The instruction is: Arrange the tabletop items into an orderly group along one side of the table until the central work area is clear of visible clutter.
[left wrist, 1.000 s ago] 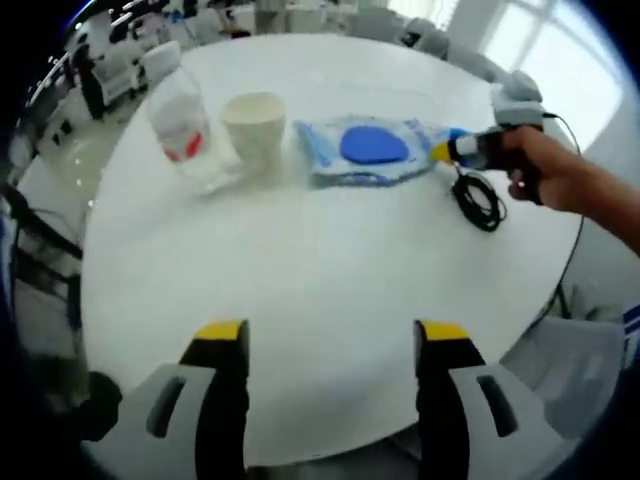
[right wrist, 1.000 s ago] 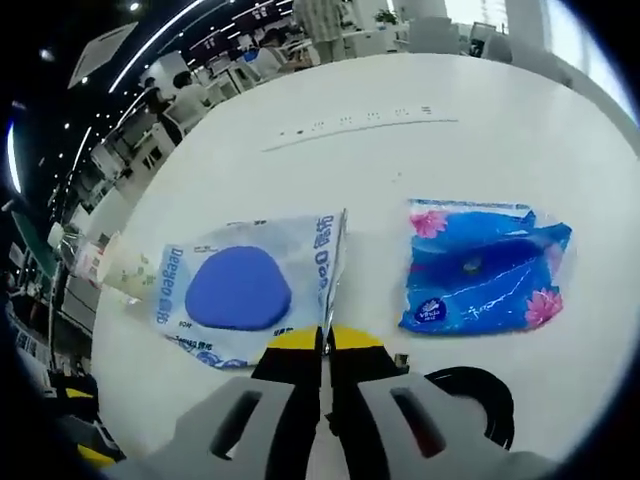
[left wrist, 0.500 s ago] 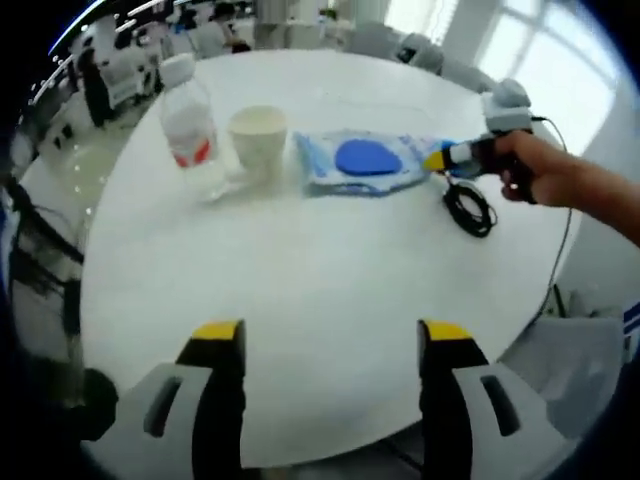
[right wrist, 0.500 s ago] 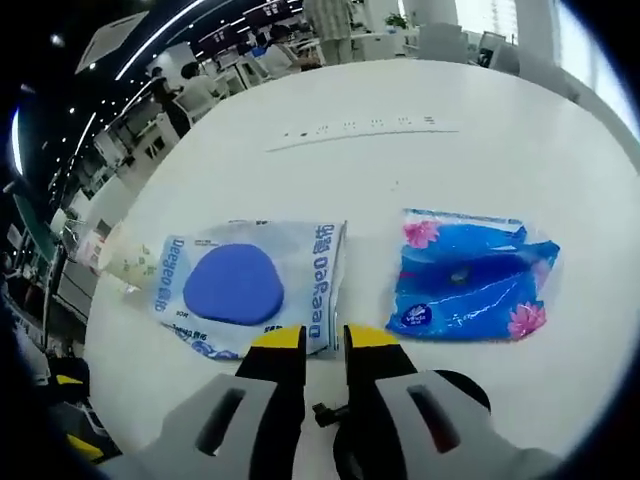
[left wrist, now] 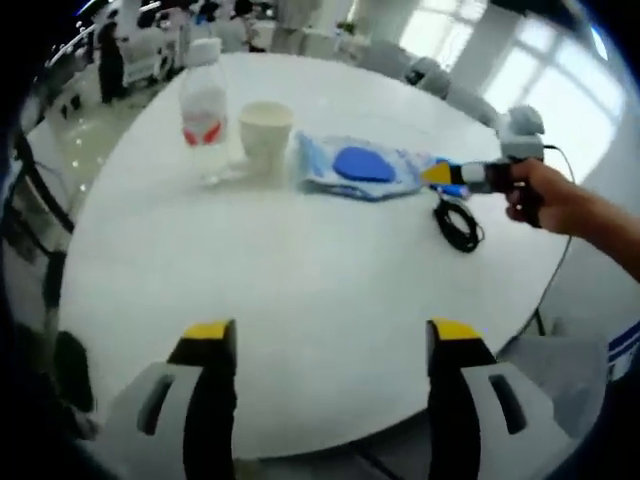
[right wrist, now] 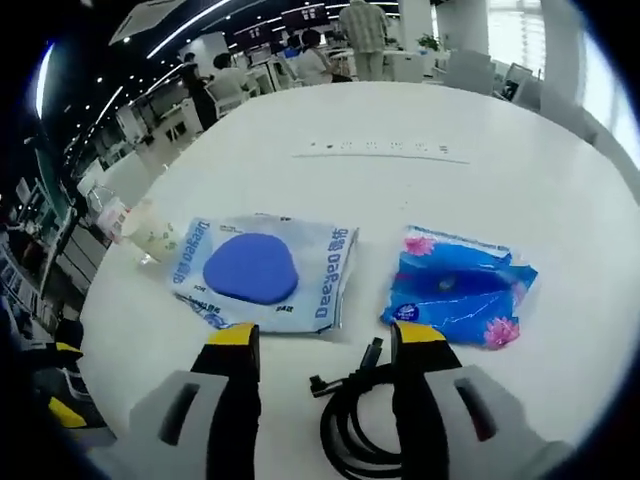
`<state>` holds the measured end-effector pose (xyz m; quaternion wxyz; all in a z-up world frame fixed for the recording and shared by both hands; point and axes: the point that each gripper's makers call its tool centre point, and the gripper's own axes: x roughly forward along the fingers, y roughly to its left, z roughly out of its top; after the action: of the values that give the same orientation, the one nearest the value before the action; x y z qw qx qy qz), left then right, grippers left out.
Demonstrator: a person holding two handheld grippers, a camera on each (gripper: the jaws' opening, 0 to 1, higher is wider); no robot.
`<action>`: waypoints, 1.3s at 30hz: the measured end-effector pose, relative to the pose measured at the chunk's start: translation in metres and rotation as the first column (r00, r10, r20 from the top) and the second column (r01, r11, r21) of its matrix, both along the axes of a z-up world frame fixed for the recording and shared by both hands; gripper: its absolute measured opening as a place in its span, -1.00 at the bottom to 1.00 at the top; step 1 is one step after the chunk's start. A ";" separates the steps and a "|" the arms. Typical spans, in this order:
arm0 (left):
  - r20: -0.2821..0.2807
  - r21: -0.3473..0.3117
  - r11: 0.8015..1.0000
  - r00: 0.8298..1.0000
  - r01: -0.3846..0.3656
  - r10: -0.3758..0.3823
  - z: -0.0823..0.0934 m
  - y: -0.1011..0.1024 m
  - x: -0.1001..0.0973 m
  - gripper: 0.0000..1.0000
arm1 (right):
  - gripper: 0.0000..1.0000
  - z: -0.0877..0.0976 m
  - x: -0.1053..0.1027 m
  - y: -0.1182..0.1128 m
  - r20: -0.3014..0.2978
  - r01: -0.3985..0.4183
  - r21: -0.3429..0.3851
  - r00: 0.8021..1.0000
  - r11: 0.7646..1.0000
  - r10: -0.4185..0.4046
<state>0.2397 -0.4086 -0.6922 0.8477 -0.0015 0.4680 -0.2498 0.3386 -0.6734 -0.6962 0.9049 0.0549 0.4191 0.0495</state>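
Along far table edge my row runs bottle (left wrist: 203, 105), cup (left wrist: 266, 127), wipes pack (right wrist: 262, 271), tissue pack (right wrist: 457, 297). Right gripper (right wrist: 325, 344) jaws wide above coiled cable (right wrist: 352, 433), likely next pick; left gripper (left wrist: 325, 333) wide, empty, over bare centre.

row across far part of round table (left wrist: 300, 290) in left gripper view: bottle (left wrist: 204, 100) at left, cup (left wrist: 266, 128) just right of it, wipes pack (left wrist: 358, 169) right of cup, coiled cable (left wrist: 456, 222) nearer and further right. in right gripper view: tissue pack (right wrist: 458, 299) right of wipes pack (right wrist: 262, 272), apart; cable (right wrist: 352, 425) in front, between them; cup (right wrist: 150, 234) at wipes pack's left edge.
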 end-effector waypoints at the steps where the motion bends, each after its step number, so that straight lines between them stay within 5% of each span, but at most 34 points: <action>1: 0.040 -0.007 1.000 0.999 0.021 -0.021 0.004 -0.003 0.003 0.53 | 0.11 -0.004 0.006 -0.002 0.005 -0.019 0.004 1.000 1.000 0.019; 7: 0.097 0.004 0.998 0.993 0.065 -0.066 0.013 -0.012 -0.004 0.56 | 0.18 -0.008 0.007 -0.005 0.034 -0.067 0.010 0.997 0.998 0.066; 10: 0.174 0.125 0.984 0.973 0.130 -0.150 0.017 -0.012 -0.008 0.58 | 0.20 -0.006 -0.005 -0.006 0.068 -0.095 0.007 0.993 0.995 0.094; 14: 0.199 0.306 0.939 0.954 0.159 -0.226 0.011 -0.003 -0.011 0.57 | 0.20 -0.008 -0.026 -0.008 0.082 -0.136 -0.012 0.987 0.991 0.136; 18: 0.208 0.246 0.956 0.955 0.159 -0.212 0.010 -0.016 -0.016 0.58 | 0.22 -0.012 -0.049 -0.015 0.079 -0.156 -0.032 0.984 0.987 0.158; 29: 0.250 0.232 0.959 0.943 0.161 -0.219 0.012 -0.025 -0.020 0.64 | 0.37 0.000 -0.083 -0.014 0.153 -0.231 -0.083 0.958 0.969 0.242; 39: 0.223 0.139 0.978 0.957 0.156 -0.184 0.010 -0.025 -0.024 0.63 | 0.46 0.012 -0.107 -0.009 0.181 -0.171 -0.064 0.967 0.983 0.180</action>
<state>0.2153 -0.4334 -0.6823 0.8709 0.1190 0.3772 -0.2918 0.2316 -0.6827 -0.6841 0.9332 -0.0088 0.3371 0.1241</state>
